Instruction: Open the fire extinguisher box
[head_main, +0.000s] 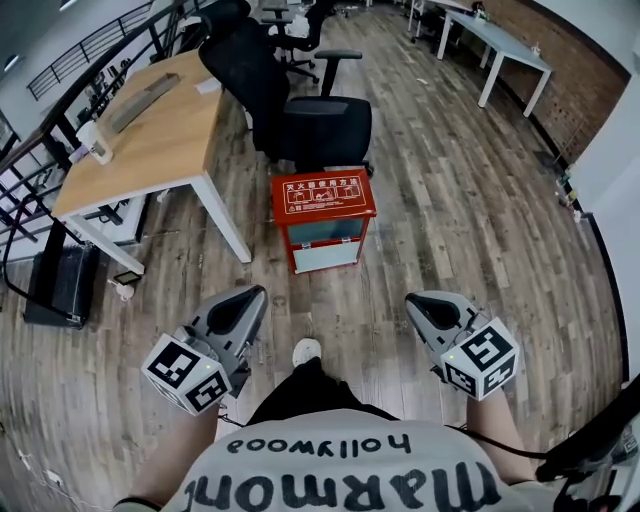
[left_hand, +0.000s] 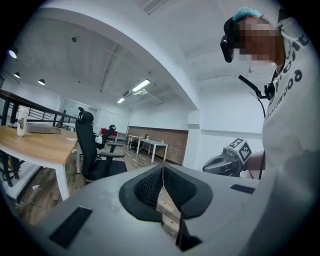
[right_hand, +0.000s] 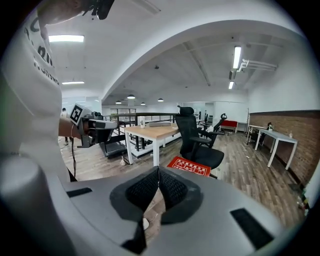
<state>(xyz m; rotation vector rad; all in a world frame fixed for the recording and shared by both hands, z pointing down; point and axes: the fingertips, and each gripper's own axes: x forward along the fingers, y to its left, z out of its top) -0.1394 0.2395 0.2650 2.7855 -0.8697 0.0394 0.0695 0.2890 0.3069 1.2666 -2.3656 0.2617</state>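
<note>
A red fire extinguisher box (head_main: 323, 218) stands on the wood floor in front of me, its lid down and a pale window on its front face. Its red top (right_hand: 189, 166) shows just past my right jaws. My left gripper (head_main: 252, 297) is held low at the left, well short of the box, jaws shut and empty. My right gripper (head_main: 414, 303) hangs at the right, also short of the box, shut with nothing in it. Each gripper view shows the other gripper: the right gripper (left_hand: 226, 162), the left gripper (right_hand: 92, 128).
A black office chair (head_main: 290, 105) stands right behind the box. A wooden desk (head_main: 150, 130) with white legs is to the left, railing behind it. White tables (head_main: 495, 45) and a brick wall are at the far right. My white shoe (head_main: 306, 350) is on the floor below.
</note>
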